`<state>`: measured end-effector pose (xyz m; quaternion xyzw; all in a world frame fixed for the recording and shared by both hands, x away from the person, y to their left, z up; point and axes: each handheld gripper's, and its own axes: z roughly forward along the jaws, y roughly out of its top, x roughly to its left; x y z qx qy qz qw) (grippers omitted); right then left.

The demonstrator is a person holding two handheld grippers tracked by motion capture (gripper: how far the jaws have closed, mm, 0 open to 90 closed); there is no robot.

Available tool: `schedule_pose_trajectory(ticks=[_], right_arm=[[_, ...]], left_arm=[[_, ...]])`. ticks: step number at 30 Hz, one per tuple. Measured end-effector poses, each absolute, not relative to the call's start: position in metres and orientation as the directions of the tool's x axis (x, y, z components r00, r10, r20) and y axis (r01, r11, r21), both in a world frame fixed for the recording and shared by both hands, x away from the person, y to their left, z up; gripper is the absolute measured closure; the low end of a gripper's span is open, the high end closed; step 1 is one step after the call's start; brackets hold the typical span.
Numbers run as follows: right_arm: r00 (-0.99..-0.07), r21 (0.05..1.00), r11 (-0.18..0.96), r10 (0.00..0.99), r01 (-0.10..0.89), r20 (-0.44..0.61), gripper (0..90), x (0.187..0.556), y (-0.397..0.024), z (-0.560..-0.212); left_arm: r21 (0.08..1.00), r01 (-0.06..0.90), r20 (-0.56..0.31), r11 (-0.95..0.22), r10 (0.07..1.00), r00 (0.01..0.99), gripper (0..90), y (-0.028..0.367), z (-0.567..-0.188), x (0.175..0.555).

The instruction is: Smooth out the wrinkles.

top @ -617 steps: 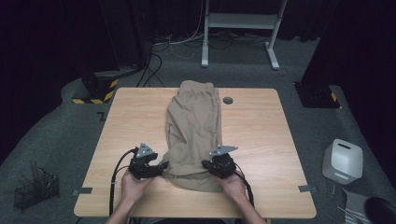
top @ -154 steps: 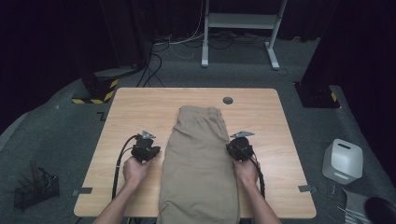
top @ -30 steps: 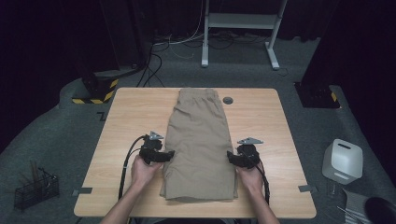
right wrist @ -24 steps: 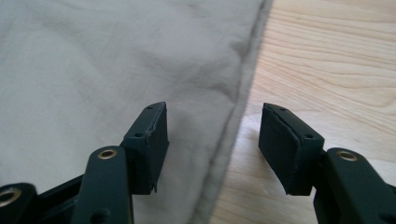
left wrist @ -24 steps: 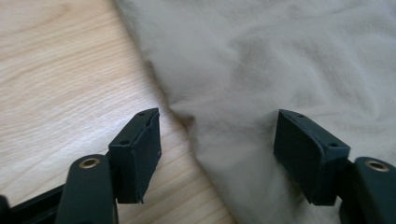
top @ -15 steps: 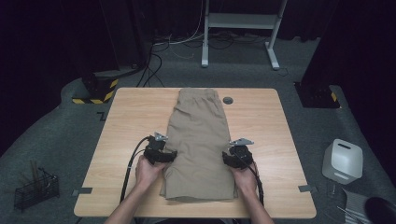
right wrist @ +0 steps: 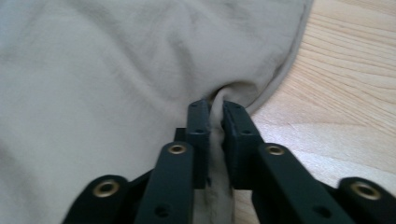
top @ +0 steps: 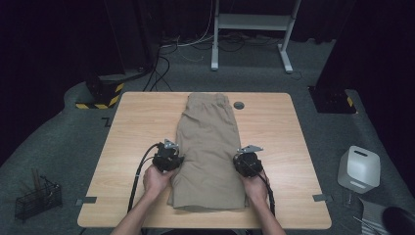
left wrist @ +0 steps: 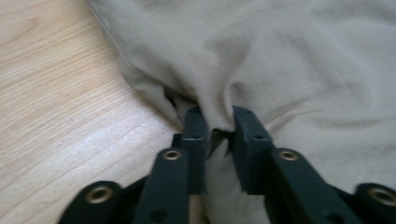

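Note:
A pair of tan shorts (top: 209, 142) lies folded lengthwise down the middle of the wooden table (top: 132, 122), waistband at the far end. My left gripper (top: 172, 161) sits at the shorts' left edge, about halfway along. Its jaws have just been closing and now pinch a fold of the tan cloth (left wrist: 215, 116). My right gripper (top: 243, 161) sits at the right edge, level with the left one. Its jaws have also just been closing and now squeeze a ridge of the cloth (right wrist: 215, 105) near the hem.
A small dark round disc (top: 239, 105) lies on the table by the waistband. On the floor stand a white box (top: 359, 168) at right, a black wire basket (top: 36, 198) at left, and a white stand (top: 249, 22) beyond the table.
Both grippers have moved inward onto the side edges of the shorts. Their jaws have shut on the cloth.

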<state>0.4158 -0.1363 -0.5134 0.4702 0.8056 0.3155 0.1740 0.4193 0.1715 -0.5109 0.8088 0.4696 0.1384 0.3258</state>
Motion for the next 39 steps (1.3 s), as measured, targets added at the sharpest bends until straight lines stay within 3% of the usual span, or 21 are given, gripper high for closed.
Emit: schedule_pose_trajectory(ticks=[9,22,27,39], right_arm=[[-0.506,0.707,0.303,0.858,0.639,0.091,87.6,0.412,-0.146,-0.516],[-0.566,0.768,0.317,0.821,0.557,0.072,87.8,0.401,-0.151,-0.487],[-0.593,0.787,0.364,0.805,0.498,0.003,87.7,0.397,-0.148,-0.474],[-0.600,0.830,0.333,0.800,0.447,0.003,87.9,0.386,-0.152,-0.457]], left_arm=[[0.662,0.672,-0.131,-0.332,0.831,0.540,86.4,0.179,-0.509,0.420],[0.725,0.636,-0.185,-0.263,0.816,0.548,86.9,0.193,-0.481,0.407],[0.757,0.606,-0.184,-0.245,0.810,0.556,86.9,0.196,-0.466,0.401],[0.787,0.570,-0.186,-0.234,0.791,0.582,87.0,0.204,-0.446,0.399]])
